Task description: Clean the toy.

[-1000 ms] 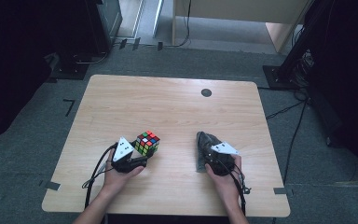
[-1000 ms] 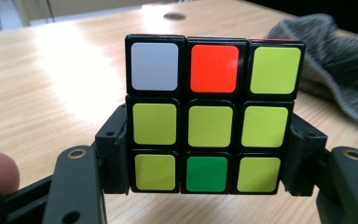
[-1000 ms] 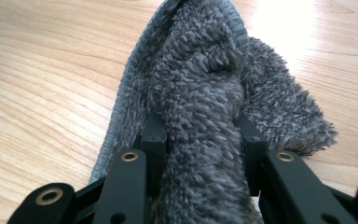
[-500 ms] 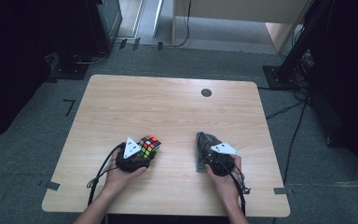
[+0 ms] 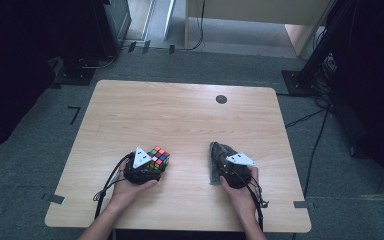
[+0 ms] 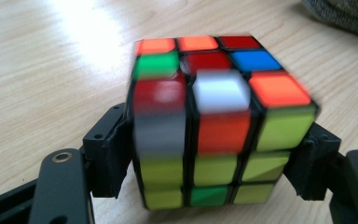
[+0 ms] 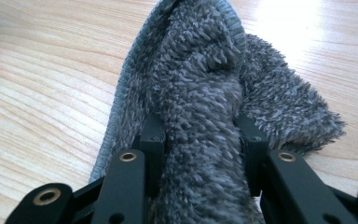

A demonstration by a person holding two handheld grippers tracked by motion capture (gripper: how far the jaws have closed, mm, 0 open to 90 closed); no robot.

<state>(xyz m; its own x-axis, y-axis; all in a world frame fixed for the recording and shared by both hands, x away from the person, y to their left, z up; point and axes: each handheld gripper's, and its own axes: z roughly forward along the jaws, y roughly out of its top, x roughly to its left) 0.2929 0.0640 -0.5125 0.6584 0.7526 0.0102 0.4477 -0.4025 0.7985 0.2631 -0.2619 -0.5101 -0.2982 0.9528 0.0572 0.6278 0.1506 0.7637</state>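
Observation:
A scrambled colour cube (image 5: 159, 156) (image 6: 214, 126) rests on the wooden table (image 5: 180, 115) at the front left. My left gripper (image 5: 154, 165) (image 6: 214, 163) has it between its jaws; they have just been opening and stand open, loose at the cube's sides. The cube looks blurred in the left gripper view. At the front right, my right gripper (image 5: 220, 161) (image 7: 200, 135) is shut on a fluffy grey cloth (image 5: 216, 150) (image 7: 200, 70), whose bunched fold rises between the pads and spills onto the table.
A small black round disc (image 5: 221, 99) sits in the tabletop near the far edge. Cables trail from both grippers over the front edge. Dark stands (image 5: 310, 70) and cabinets ring the table on the grey floor.
The left gripper has shifted slightly to the right, closer around the cube. The right hand and the cloth have stayed where they were.

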